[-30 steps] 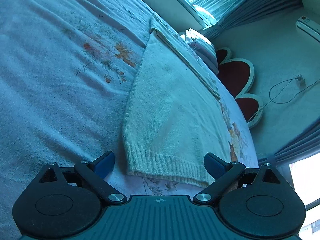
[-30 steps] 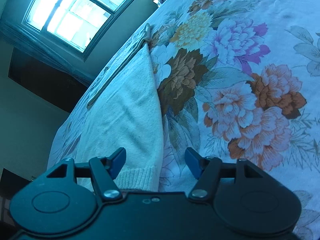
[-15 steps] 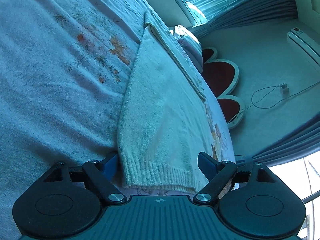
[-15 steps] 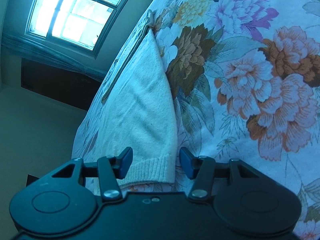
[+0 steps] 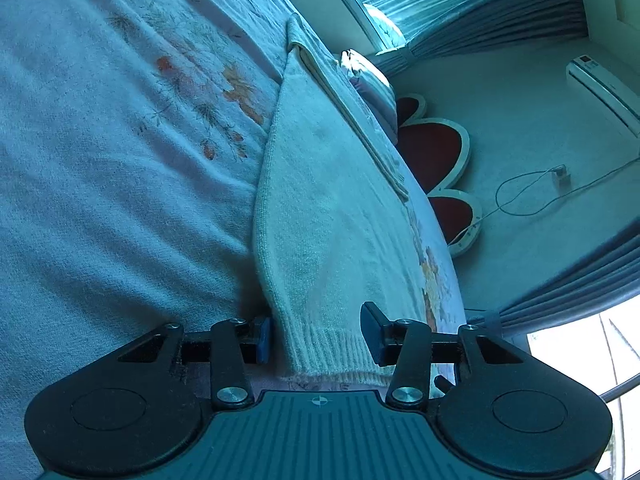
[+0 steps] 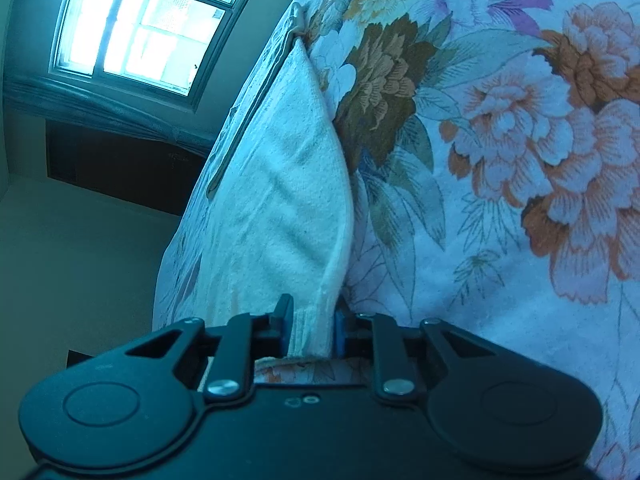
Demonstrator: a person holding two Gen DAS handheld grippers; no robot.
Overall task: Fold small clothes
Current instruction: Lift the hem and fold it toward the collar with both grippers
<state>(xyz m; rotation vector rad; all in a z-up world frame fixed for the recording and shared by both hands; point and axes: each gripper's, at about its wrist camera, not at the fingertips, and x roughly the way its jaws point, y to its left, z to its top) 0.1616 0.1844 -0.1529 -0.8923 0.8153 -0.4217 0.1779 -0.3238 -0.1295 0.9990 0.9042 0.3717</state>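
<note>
Floral bedspread, red scalloped headboard, bright window, curtains, wall air conditioner

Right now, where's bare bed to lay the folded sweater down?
Free: the pale bedspread left of the cream knit sweater in the left wrist view, and the floral stretch right of it in the right wrist view. Crowded: the headboard side, by the folded strip.

Your left gripper has just been closing around the cream sweater's ribbed hem, which lies between its fingers on the floral bed ahead.
</note>
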